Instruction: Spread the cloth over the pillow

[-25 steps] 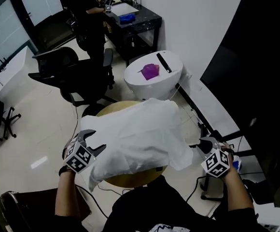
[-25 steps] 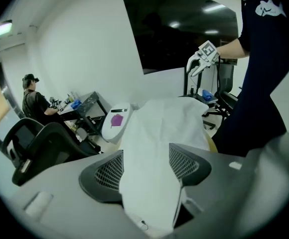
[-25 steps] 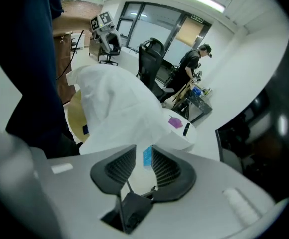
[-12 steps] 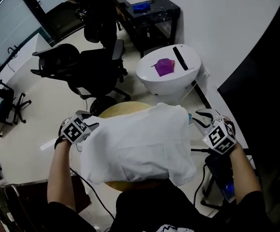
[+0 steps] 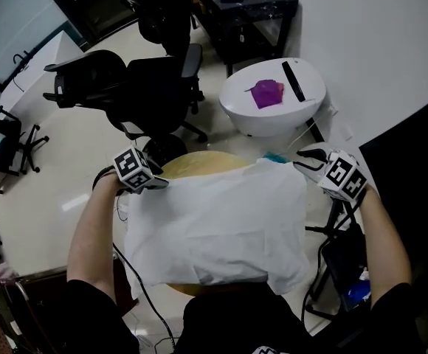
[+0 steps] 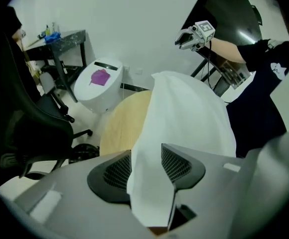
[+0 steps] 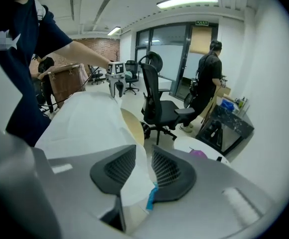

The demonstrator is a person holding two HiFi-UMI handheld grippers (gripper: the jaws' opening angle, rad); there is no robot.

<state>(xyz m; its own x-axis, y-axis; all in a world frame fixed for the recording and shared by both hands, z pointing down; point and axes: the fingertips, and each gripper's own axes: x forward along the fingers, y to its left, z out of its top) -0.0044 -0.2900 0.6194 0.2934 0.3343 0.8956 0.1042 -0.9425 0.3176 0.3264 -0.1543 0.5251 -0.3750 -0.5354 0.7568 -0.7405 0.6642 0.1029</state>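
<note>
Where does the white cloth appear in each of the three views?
Head view: the white cloth fills the centre, over the round table.
Left gripper view: it runs from bottom centre up to the middle.
Right gripper view: it spans lower left to centre.
Shared landmark: the purple object on the white stand.

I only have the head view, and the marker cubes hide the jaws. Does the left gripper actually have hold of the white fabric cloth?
Observer: Yes. In the left gripper view, the left gripper has just been closing, and its pads press the white fabric cloth from both sides.
Operator: And the right one?
Observer: The right gripper pinches a cloth edge too, with a thin blue strip showing beside one pad.
</note>
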